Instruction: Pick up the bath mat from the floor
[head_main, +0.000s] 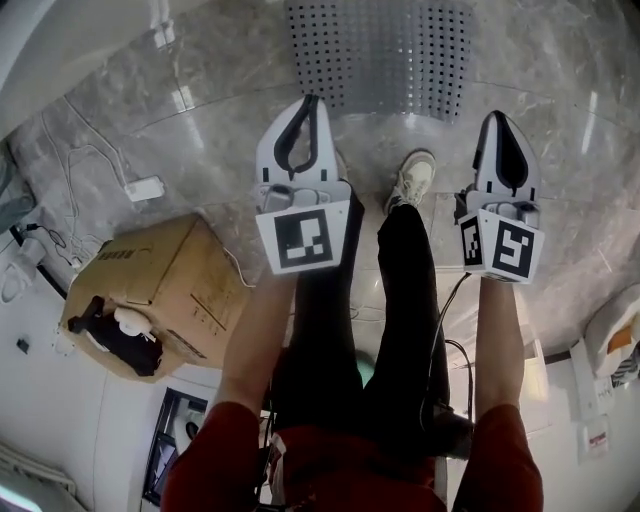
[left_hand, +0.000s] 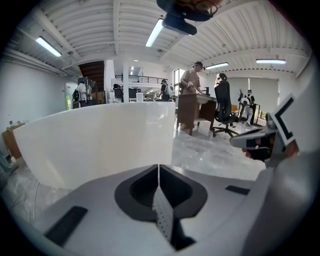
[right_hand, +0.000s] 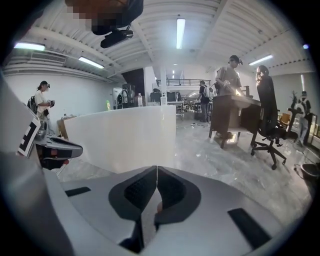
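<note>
Only your head camera shows the mat (head_main: 380, 50). It is grey and dotted with holes, and it lies flat on the floor (head_main: 180, 130) ahead of your shoe (head_main: 412, 180), just beyond both gripper tips. Your left gripper (head_main: 308, 100) points at its near left corner and your right gripper (head_main: 498, 115) sits just outside its near right corner. That view doesn't settle whether either tip touches the mat. A box (head_main: 160, 280) stands at your left.

The gripper views look over the mat to a curved white wall (left_hand: 100, 142), with a desk (right_hand: 235, 117) and people beyond it. Those views do settle the jaws, which the head view leaves vague. Your left jaws are pressed together to a hairline seam and hold nothing. A pale dotted strip shows in the slot behind the tips, and you can't tell what it is. Your right jaws are closed the same way, also empty. Each gripper view catches the other gripper at its edge.
</note>
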